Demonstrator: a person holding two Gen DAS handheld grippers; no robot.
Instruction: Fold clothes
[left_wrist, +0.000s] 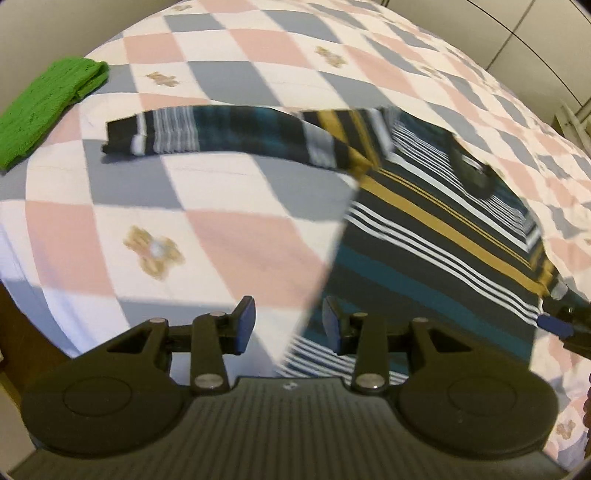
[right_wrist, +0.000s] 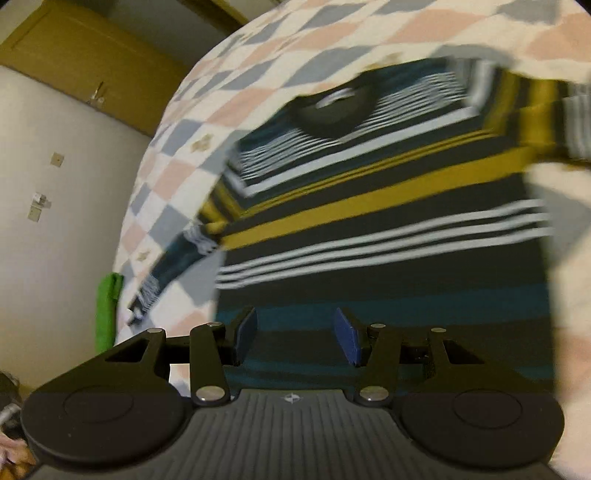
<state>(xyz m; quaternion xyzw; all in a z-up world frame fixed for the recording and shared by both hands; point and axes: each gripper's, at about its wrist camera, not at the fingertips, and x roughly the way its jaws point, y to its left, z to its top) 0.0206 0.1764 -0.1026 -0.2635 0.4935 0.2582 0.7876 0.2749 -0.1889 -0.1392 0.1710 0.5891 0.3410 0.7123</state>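
Note:
A striped sweater (left_wrist: 424, 229) in black, white, mustard and teal lies flat on the bed, with its dark collar (left_wrist: 476, 177) at the far end. One sleeve (left_wrist: 221, 133) stretches out to the left. My left gripper (left_wrist: 288, 325) is open over the sweater's near left edge and holds nothing. In the right wrist view the sweater (right_wrist: 369, 206) fills the middle, and my right gripper (right_wrist: 297, 336) is open above its teal lower part. The right gripper (left_wrist: 557, 321) also shows by the sweater's right edge in the left wrist view.
A checked pink, grey and white quilt (left_wrist: 229, 236) covers the bed. A folded green cloth (left_wrist: 44, 107) lies at the bed's far left edge, also seen as the green cloth (right_wrist: 107, 314). A wall and a brown wardrobe door (right_wrist: 74, 48) stand beyond the bed.

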